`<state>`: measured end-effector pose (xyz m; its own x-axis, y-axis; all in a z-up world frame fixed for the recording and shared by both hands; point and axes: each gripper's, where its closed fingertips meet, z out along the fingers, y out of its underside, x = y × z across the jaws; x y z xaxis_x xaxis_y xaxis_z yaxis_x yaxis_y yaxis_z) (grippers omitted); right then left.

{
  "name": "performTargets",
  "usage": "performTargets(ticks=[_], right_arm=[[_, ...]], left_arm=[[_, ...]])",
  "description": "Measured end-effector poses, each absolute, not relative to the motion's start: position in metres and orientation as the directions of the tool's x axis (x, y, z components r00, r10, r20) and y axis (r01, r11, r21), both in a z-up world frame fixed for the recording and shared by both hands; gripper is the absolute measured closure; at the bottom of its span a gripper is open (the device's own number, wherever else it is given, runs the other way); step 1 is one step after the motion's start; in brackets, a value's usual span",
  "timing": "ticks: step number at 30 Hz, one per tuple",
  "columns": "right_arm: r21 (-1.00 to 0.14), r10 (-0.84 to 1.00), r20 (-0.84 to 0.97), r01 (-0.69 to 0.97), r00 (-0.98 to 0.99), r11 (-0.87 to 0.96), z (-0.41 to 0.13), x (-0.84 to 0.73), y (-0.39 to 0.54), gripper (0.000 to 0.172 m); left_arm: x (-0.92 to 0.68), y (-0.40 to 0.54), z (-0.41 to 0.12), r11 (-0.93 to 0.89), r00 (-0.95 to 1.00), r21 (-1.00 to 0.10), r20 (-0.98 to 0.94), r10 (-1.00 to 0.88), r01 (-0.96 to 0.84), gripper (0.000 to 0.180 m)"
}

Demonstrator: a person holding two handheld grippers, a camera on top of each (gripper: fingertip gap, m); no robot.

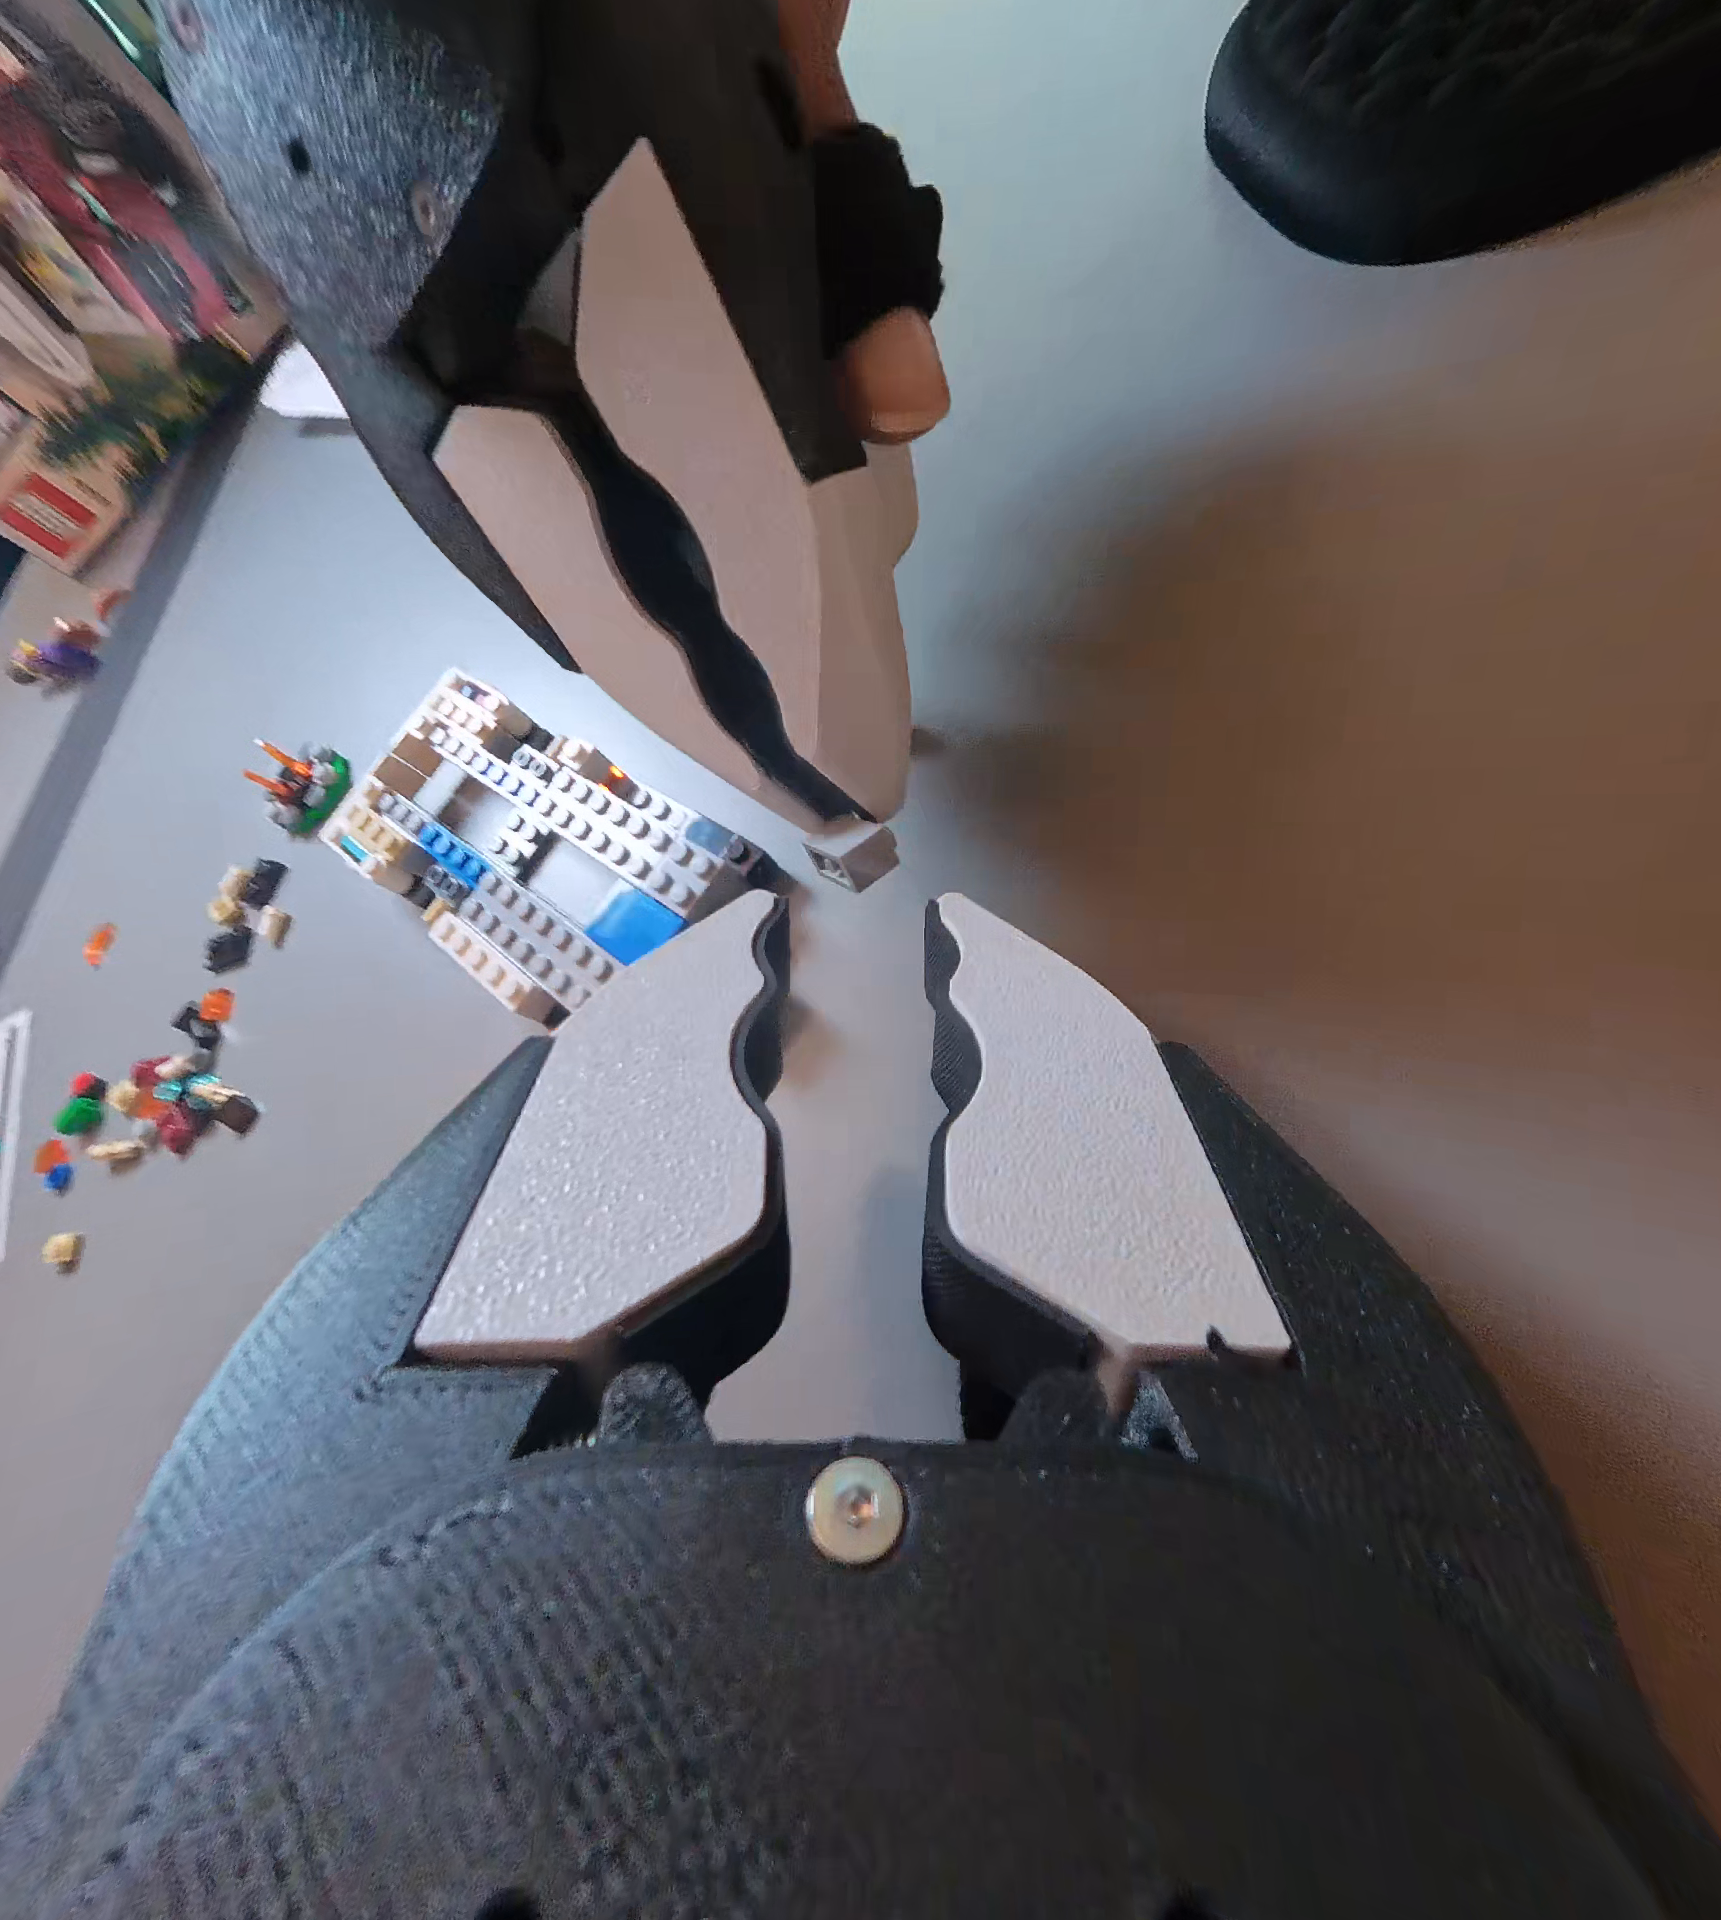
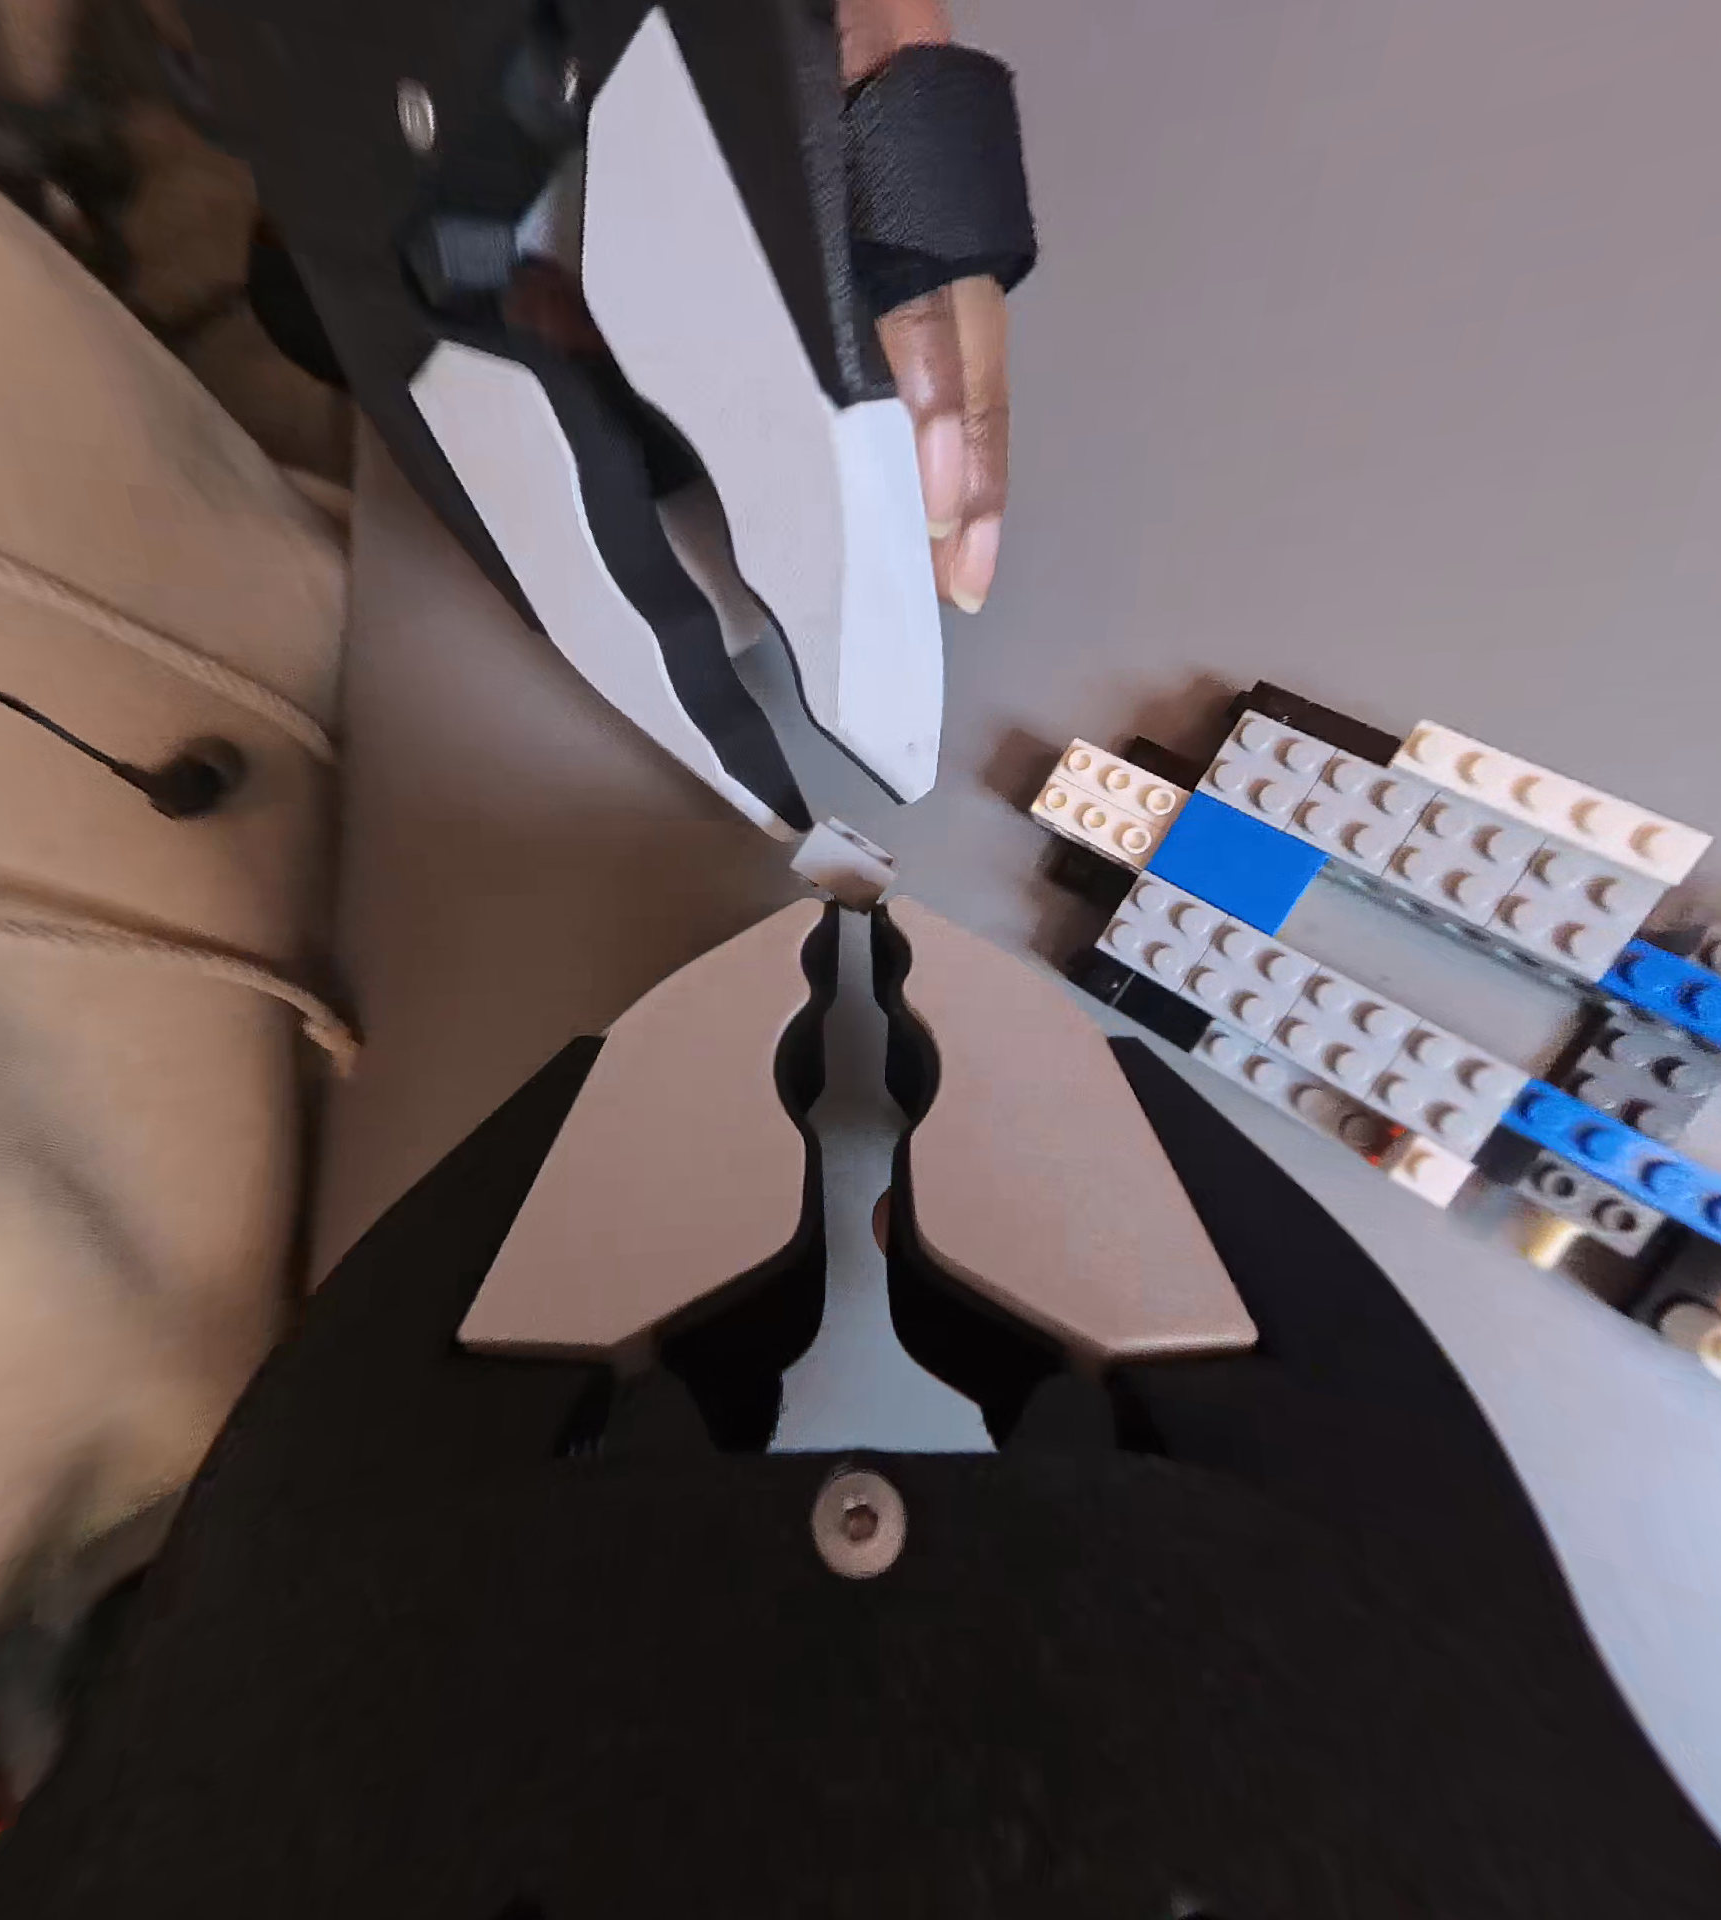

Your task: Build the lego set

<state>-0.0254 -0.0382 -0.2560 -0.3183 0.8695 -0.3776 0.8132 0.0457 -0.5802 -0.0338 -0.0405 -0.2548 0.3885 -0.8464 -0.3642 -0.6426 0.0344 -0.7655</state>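
Brick (image 2: 840, 862), small and grey, was pinched at the right gripper (image 2: 851, 909) tips beside the part-built model (image 2: 1355, 935), unattached; left gripper (image 1: 856, 920) was held apart, empty.

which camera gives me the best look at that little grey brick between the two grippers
The right wrist view: the little grey brick sits sharp at the right gripper fingertips, which pinch it. The left wrist view shows it too, smaller, hanging from the right gripper's tips beyond the open left gripper.
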Motion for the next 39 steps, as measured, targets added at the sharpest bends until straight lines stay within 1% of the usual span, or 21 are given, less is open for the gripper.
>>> performTargets(ticks=[3,4,6,7,8,10,11,14,17,19,22,25,26,28,29,32,36,39], right_arm=[[-0.555,0.832,-0.498,0.827,-0.243,-0.091,-0.25,-0.026,-0.042,0.166],[-0.548,0.813,-0.534,0.828,-0.234,-0.121,-0.248,-0.026,-0.044,0.171],[-0.533,0.777,-0.587,0.831,-0.227,-0.16,-0.245,-0.026,-0.047,0.172],[-0.533,0.765,-0.603,0.829,-0.229,-0.172,-0.243,-0.027,-0.049,0.172],[-0.529,0.762,-0.608,0.83,-0.224,-0.178,-0.244,-0.027,-0.049,0.172],[-0.533,0.796,-0.567,0.831,-0.212,-0.158,-0.249,-0.027,-0.044,0.17],[-0.554,0.823,-0.525,0.821,-0.219,-0.135,-0.251,-0.028,-0.041,0.168],[-0.619,0.919,-0.302,0.786,-0.254,0.014,-0.259,-0.032,-0.032,0.161],[-0.594,0.95,-0.101,0.784,-0.296,0.181,-0.271,-0.033,-0.036,0.15],[-0.567,0.954,0.005,0.784,-0.301,0.251,-0.276,-0.04,-0.037,0.147],[-0.533,0.946,0.073,0.79,-0.316,0.305,-0.277,-0.051,-0.041,0.143],[-0.472,0.916,0.113,0.79,-0.386,0.391,-0.282,-0.056,-0.04,0.144],[-0.453,0.906,0.1,0.792,-0.411,0.409,-0.284,-0.055,-0.042,0.145],[-0.433,0.894,0.075,0.793,-0.442,0.428,-0.285,-0.055,-0.045,0.158],[-0.434,0.888,0.089,0.785,-0.451,0.442,-0.284,-0.055,-0.044,0.158],[-0.52,0.88,0.198,0.714,-0.432,0.468,-0.269,-0.06,-0.04,0.158],[-0.649,0.854,0.425,0.558,-0.298,0.518,-0.23,-0.064,-0.028,0.158],[-0.67,0.807,0.558,0.467,-0.197,0.577,-0.208,-0.062,-0.026,0.158]], left_arm=[[-0.029,-0.04,-0.243,0.148,0.366,-0.739,-0.485,-0.794,-0.658,0.156],[-0.027,-0.041,-0.241,0.177,0.354,-0.724,-0.516,-0.78,-0.667,0.156],[-0.025,-0.044,-0.241,0.224,0.32,-0.687,-0.569,-0.757,-0.692,0.157],[-0.025,-0.044,-0.242,0.237,0.309,-0.67,-0.589,-0.747,-0.704,0.161],[-0.028,-0.042,-0.245,0.227,0.308,-0.65,-0.601,-0.737,-0.726,0.168],[-0.035,-0.035,-0.253,0.209,0.297,-0.605,-0.626,-0.721,-0.768,0.167],[-0.038,-0.036,-0.253,0.209,0.293,-0.606,-0.621,-0.727,-0.767,0.167],[-0.049,-0.035,-0.251,0.16,0.322,-0.65,-0.556,-0.766,-0.743,0.166],[-0.063,-0.036,-0.245,0.098,0.362,-0.719,-0.458,-0.812,-0.688,0.166],[-0.072,-0.035,-0.244,0.065,0.384,-0.738,-0.422,-0.821,-0.672,0.166],[-0.08,-0.033,-0.244,0.034,0.406,-0.751,-0.395,-0.824,-0.66,0.168],[-0.08,-0.037,-0.245,0.009,0.409,-0.774,-0.344,-0.845,-0.633,0.168],[-0.079,-0.037,-0.246,-0.001,0.412,-0.782,-0.327,-0.85,-0.624,0.168],[-0.078,-0.04,-0.248,-0.053,0.422,-0.804,-0.253,-0.871,-0.592,0.168],[-0.077,-0.04,-0.248,-0.093,0.437,-0.817,-0.204,-0.876,-0.569,0.167],[-0.072,-0.042,-0.243,-0.209,0.468,-0.861,-0.038,-0.883,-0.464,0.164],[-0.061,-0.04,-0.222,-0.387,0.476,-0.896,0.249,-0.844,-0.218,0.159],[-0.055,-0.035,-0.206,-0.455,0.46,-0.887,0.373,-0.806,-0.077,0.157]])
